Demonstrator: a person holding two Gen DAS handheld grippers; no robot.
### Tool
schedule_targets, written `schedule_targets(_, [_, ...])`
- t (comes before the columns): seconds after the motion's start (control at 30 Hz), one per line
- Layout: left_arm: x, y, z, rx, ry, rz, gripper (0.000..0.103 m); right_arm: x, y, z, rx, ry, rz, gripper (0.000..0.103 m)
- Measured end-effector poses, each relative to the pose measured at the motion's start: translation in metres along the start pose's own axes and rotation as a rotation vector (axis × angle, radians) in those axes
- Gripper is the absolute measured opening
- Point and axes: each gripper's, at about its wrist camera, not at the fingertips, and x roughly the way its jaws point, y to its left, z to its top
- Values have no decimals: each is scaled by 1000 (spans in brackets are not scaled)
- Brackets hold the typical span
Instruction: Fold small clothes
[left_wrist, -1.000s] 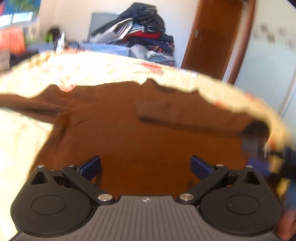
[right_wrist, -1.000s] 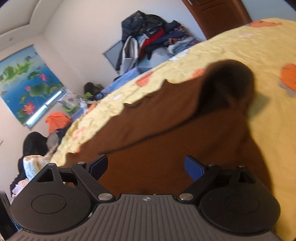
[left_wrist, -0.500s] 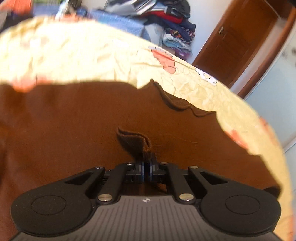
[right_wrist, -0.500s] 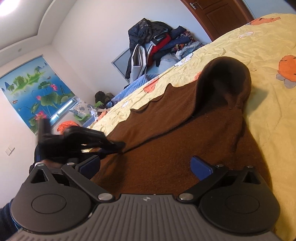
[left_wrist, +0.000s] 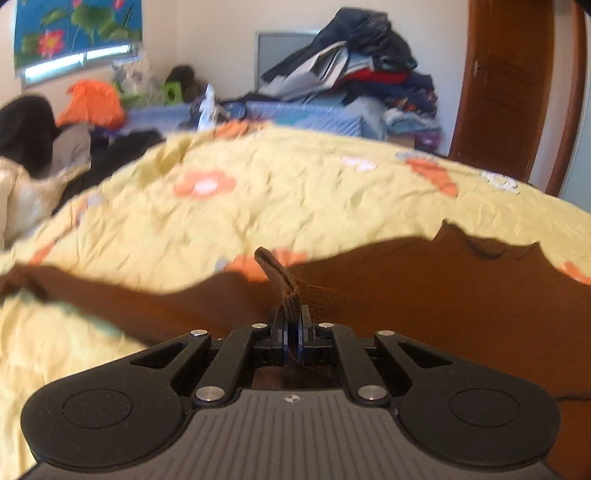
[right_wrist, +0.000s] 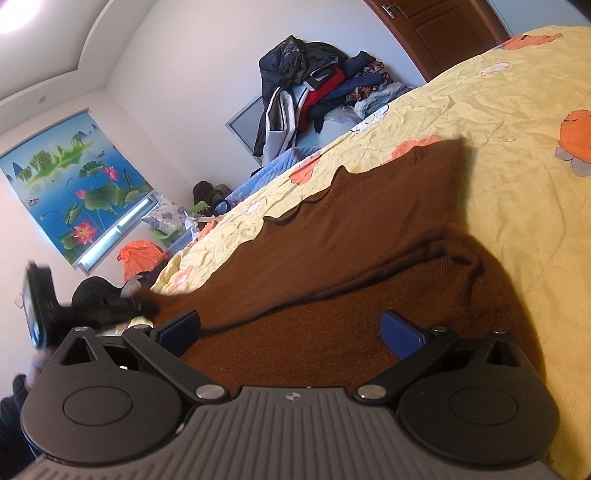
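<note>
A brown knit sweater (left_wrist: 443, 295) lies spread on a yellow flowered bedspread (left_wrist: 295, 199). My left gripper (left_wrist: 291, 325) is shut on the cuff of a brown sleeve (left_wrist: 284, 284), which sticks up between the blue pads. In the right wrist view the same sweater (right_wrist: 351, 258) lies below my right gripper (right_wrist: 291, 332), which is open and empty just above the cloth, with one sleeve folded across the body. The left gripper (right_wrist: 103, 310) shows blurred at the left edge of that view, holding the sleeve end.
A pile of clothes (left_wrist: 351, 74) is stacked against the far wall beside a brown door (left_wrist: 509, 88). More clothes and an orange bag (left_wrist: 92, 103) lie at the left beyond the bed. The bedspread (right_wrist: 517, 129) stretches to the right.
My left gripper shut on the sleeve cuff and has carried it to the left, across the sweater. The raised shoulder hump near my right gripper has flattened.
</note>
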Motion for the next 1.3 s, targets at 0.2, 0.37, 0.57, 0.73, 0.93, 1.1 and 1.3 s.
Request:
schedule_targets(0.2, [-7, -6, -20, 61, 54, 18, 5, 1, 1, 0, -8, 6, -7, 103])
schedule_targets(0.37, [-50, -7, -16, 90, -47, 45, 13, -5, 13, 11, -30, 60, -56, 103])
schedule_targets(0.57, [-54, -44, -16, 130, -170, -55, 93, 17, 26, 76, -236, -27, -150, 103])
schedule_targets(0.73, [17, -71, -29, 158, 30, -51, 93, 112, -4, 108, -293, 175, -338, 103])
schedule_targets(0.93, [19, -51, -38, 137, -6, -129, 95, 129, -12, 84, -494, 164, -434, 103])
schedule_targets(1.1, [-31, -8, -45, 4, -181, -81, 96, 128, -10, 85, -502, 162, -440, 103])
schedule_targets(1.3, [-39, 127, -33, -308, -199, 70, 96, 122, -11, 87, -484, 146, -427, 103])
